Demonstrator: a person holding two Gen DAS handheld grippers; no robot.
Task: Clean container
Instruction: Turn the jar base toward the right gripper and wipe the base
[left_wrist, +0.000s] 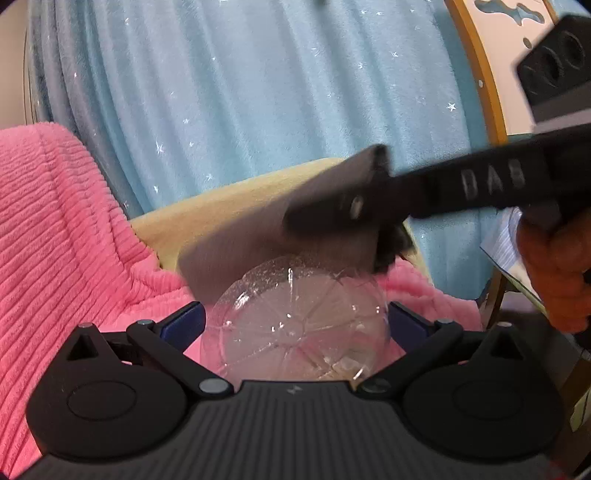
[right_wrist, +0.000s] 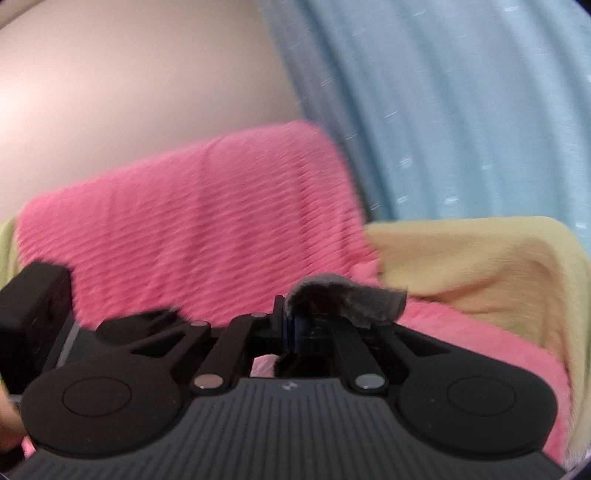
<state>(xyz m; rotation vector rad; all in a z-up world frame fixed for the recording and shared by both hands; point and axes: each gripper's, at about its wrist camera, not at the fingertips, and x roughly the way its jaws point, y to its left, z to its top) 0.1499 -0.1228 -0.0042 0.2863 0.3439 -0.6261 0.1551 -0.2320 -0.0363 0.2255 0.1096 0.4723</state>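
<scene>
Container (left_wrist: 295, 328) over pink blanket (left_wrist: 66, 229); blue curtain (left_wrist: 258, 92) behind.

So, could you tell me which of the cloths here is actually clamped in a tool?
The small grey cloth, pinched in the right tool. The pink ribbed blanket and yellow fabric simply lie draped behind it.

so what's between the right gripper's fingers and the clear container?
The grey cloth: the right gripper pinches it and it drapes over the clear container's far rim. Shown in the left wrist view.
</scene>
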